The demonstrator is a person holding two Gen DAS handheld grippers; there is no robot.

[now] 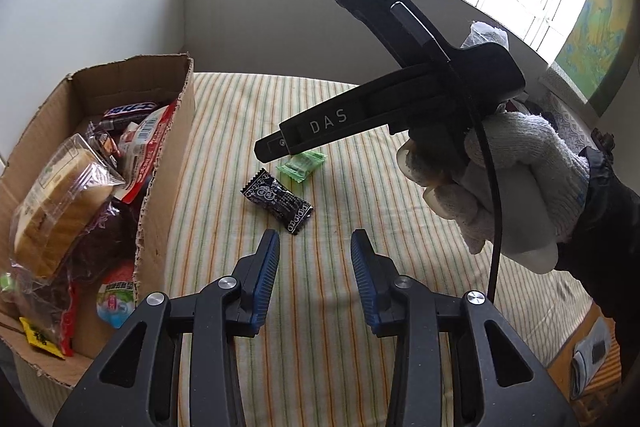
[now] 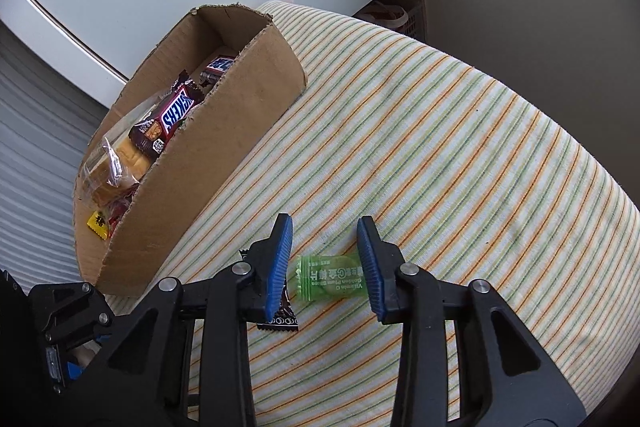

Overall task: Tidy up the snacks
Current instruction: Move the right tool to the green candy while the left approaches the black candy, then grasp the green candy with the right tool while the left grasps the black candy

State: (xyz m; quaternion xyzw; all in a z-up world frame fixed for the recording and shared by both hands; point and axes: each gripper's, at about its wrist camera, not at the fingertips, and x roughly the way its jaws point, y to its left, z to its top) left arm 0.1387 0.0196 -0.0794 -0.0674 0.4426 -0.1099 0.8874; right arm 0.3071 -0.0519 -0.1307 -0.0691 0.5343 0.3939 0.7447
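Candy (image 2: 331, 275) in a green wrapper lies on the striped surface (image 2: 460, 155), bracketed by the right gripper (image 2: 326, 265), whose fingers stand open on either side of it, close but not clearly touching. That straddle looks like the set-up for a pinch across the wrapper's length. A black sweet (image 1: 277, 200) lies just beside the green one, partly under the right gripper's left finger in the right wrist view, so a careless close could catch both. The left gripper (image 1: 315, 277) hangs above the surface with fingers open and empty, aimed toward the black sweet, probably waiting its turn. The box (image 2: 224, 147) stands near, to the left, already holding a Snickers (image 2: 170, 121), wrapped cake (image 1: 60, 203) and other packets; it is likely where both loose sweets belong.
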